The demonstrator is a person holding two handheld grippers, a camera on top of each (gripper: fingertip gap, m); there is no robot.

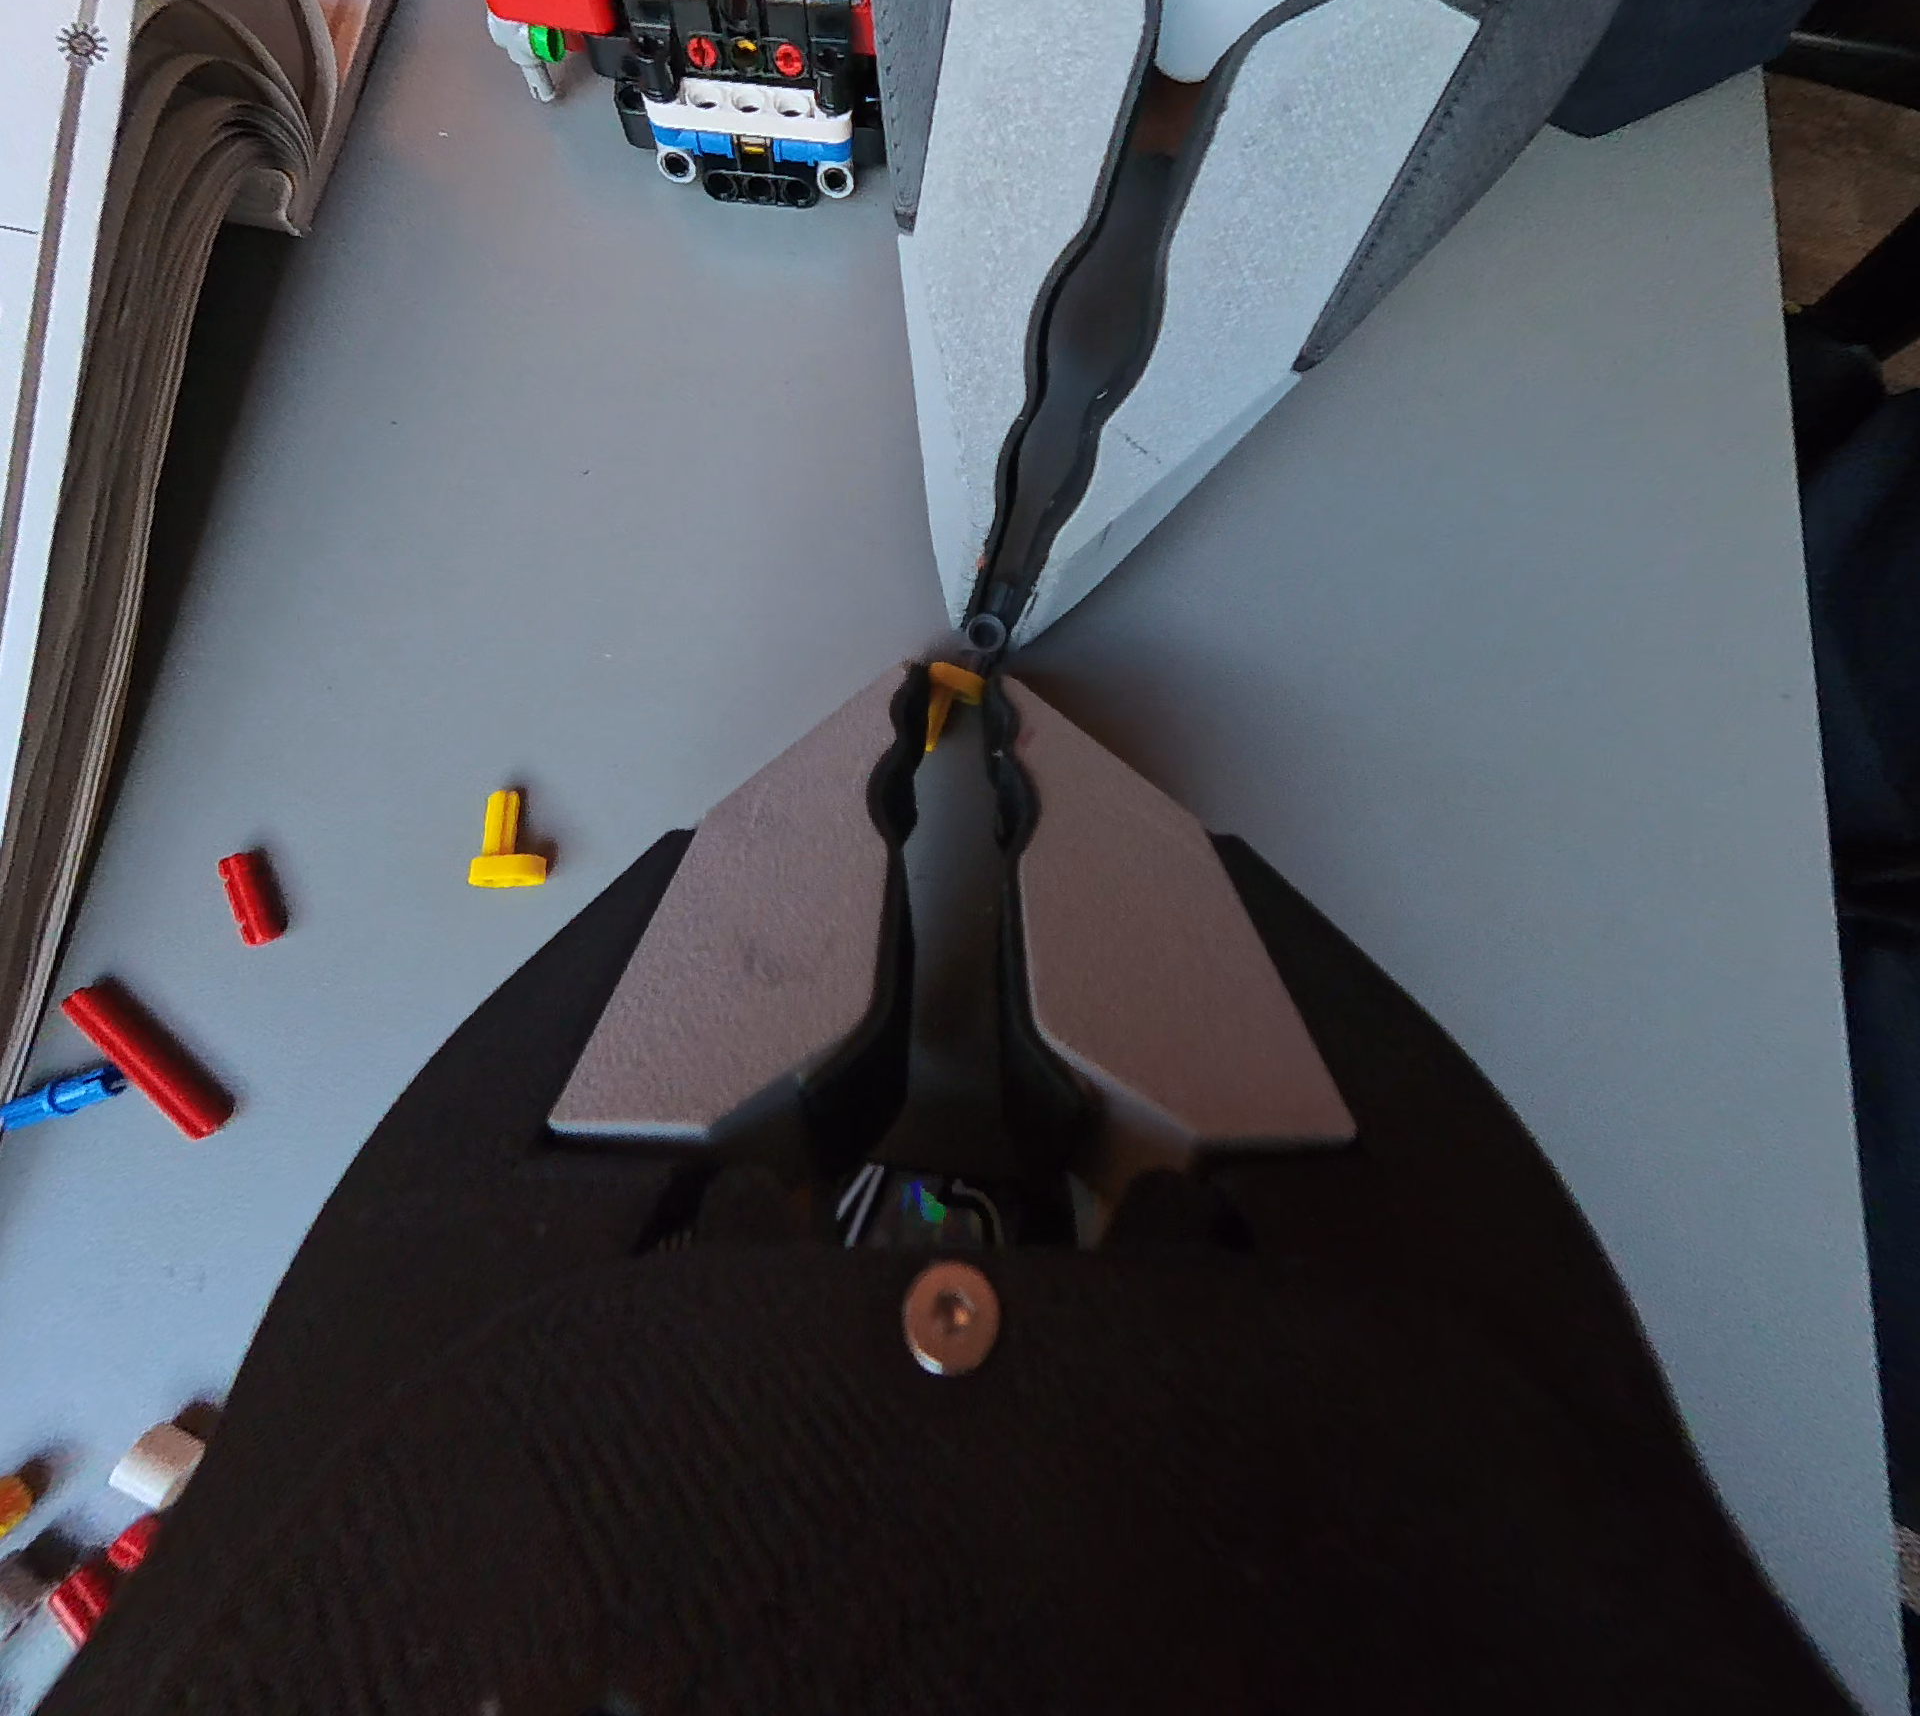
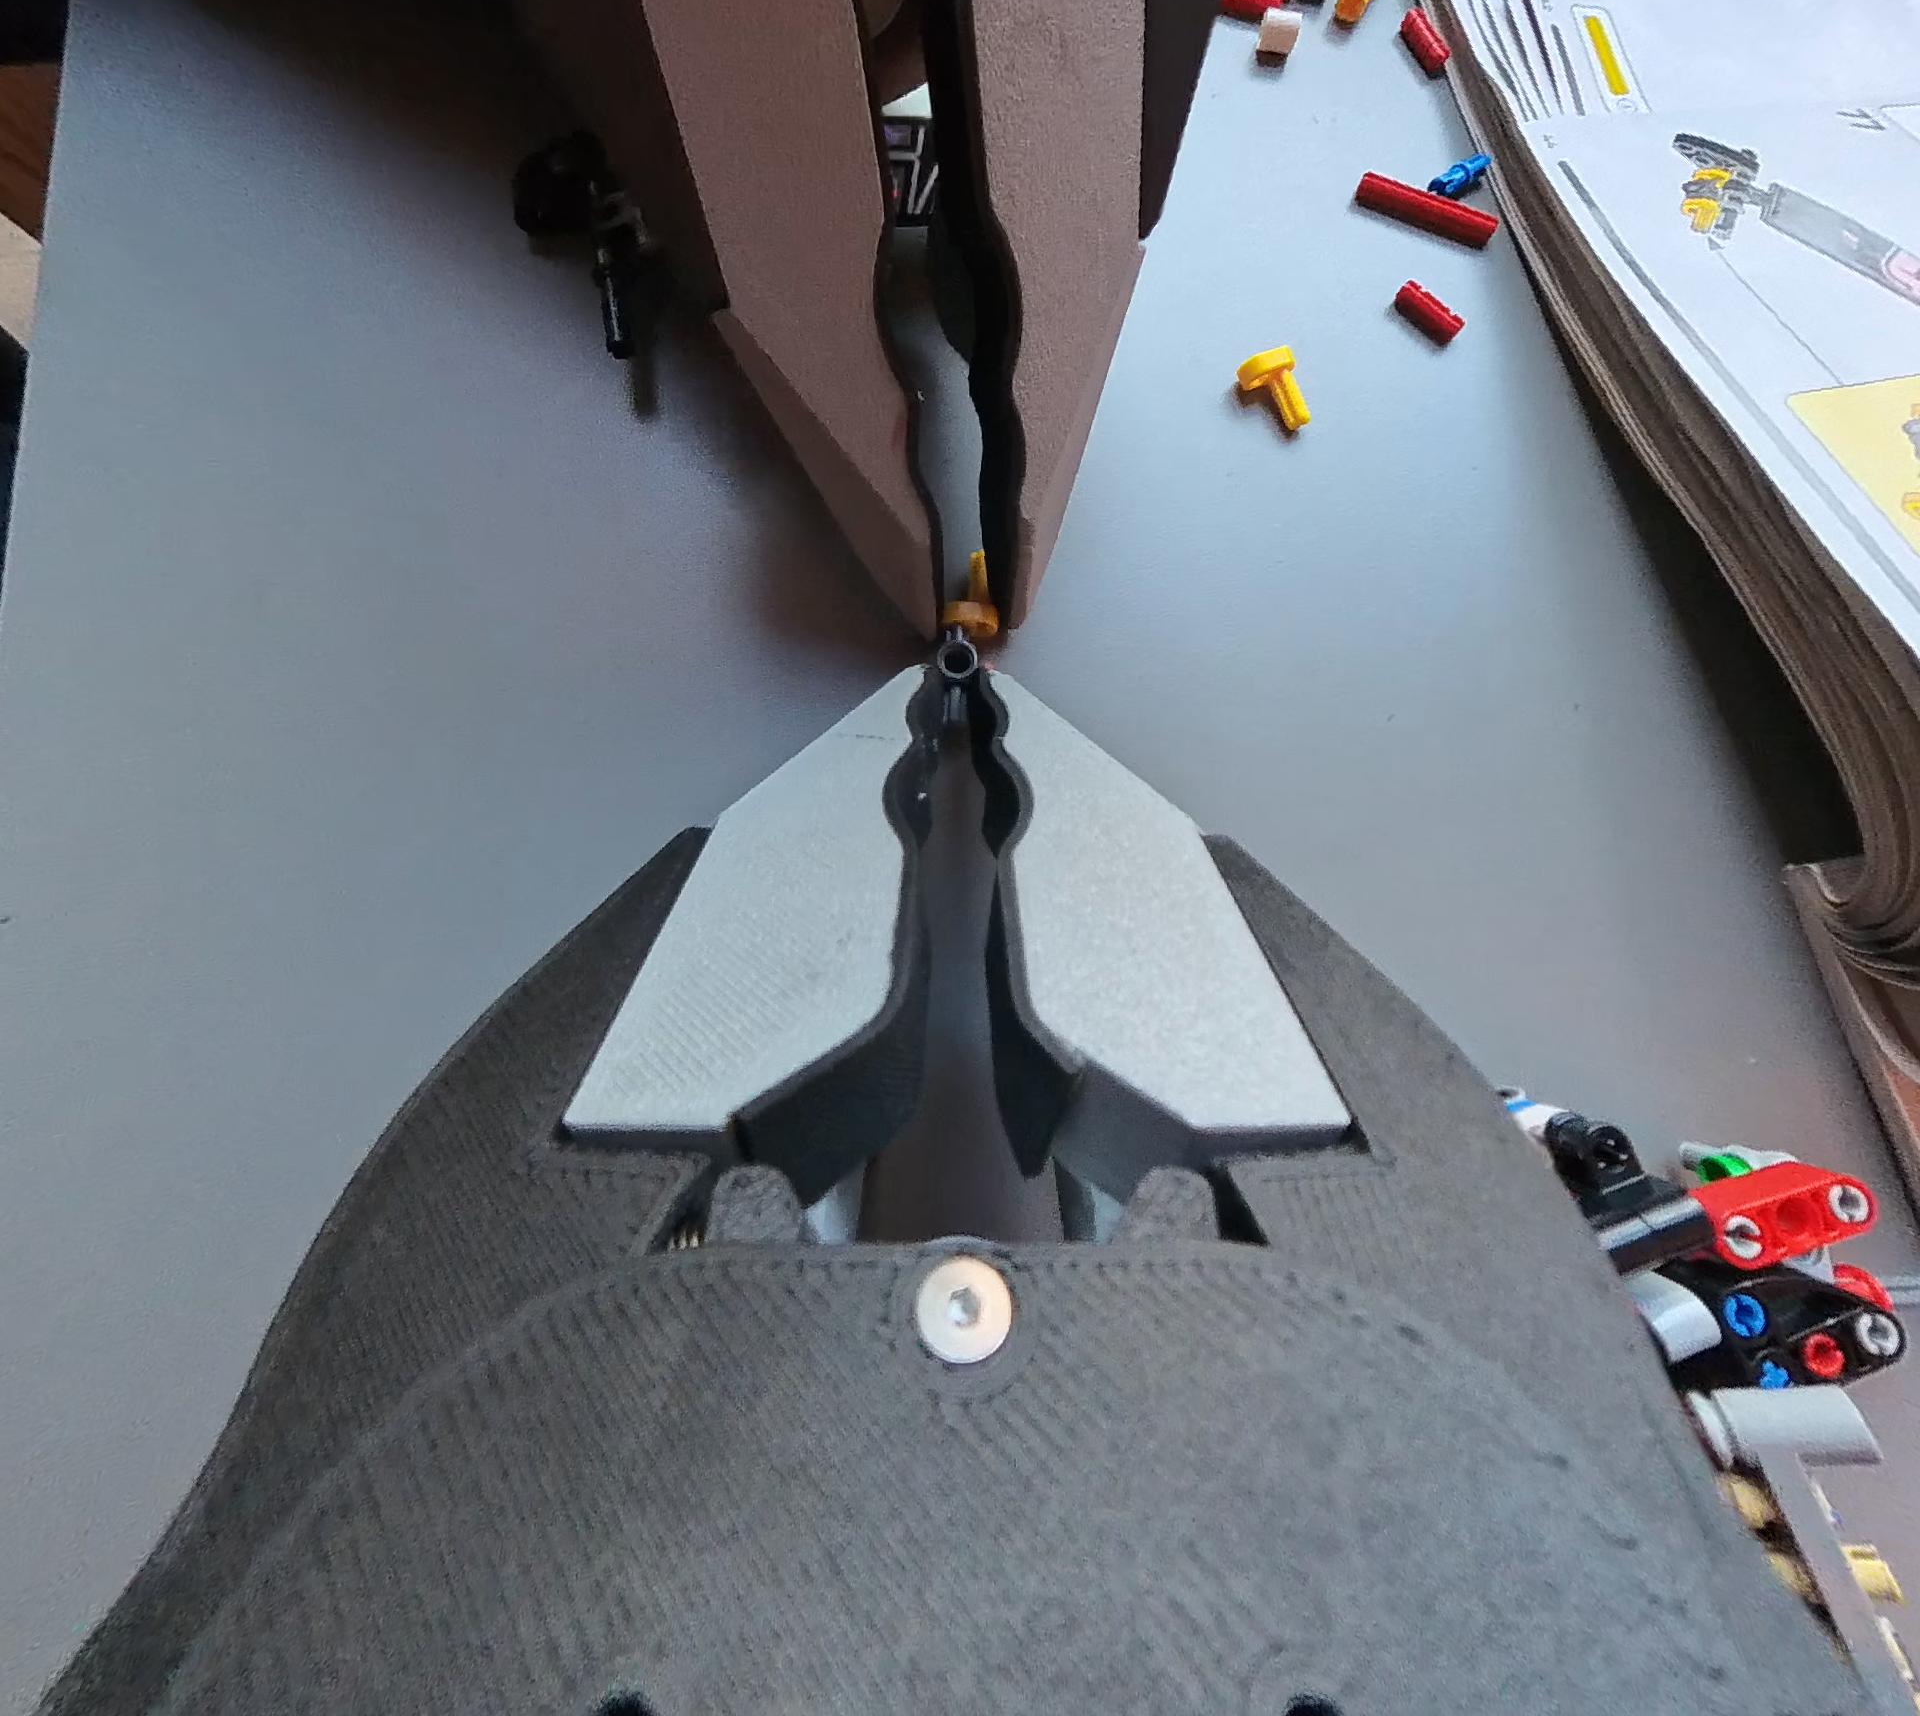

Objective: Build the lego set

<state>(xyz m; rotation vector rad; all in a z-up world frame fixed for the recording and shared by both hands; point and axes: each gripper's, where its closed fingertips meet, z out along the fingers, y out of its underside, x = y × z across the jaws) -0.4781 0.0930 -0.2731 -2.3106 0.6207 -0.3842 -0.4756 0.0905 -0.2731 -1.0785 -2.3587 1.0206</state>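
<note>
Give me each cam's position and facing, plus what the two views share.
Left wrist view: on the left gripper, looking along its brown fingers over the grey table; it pinches a yellow pin, right gripper opposite.
Right wrist view: on the right gripper, grey fingers gripping a black connector, facing the left gripper.
Shared: both tips meeting, loose yellow pin, booklet.

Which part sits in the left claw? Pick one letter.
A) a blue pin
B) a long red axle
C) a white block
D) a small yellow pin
D: the left claw grips a small yellow pin at its fingertips, tip to tip with the right claw, which holds a dark grey pin.
</note>
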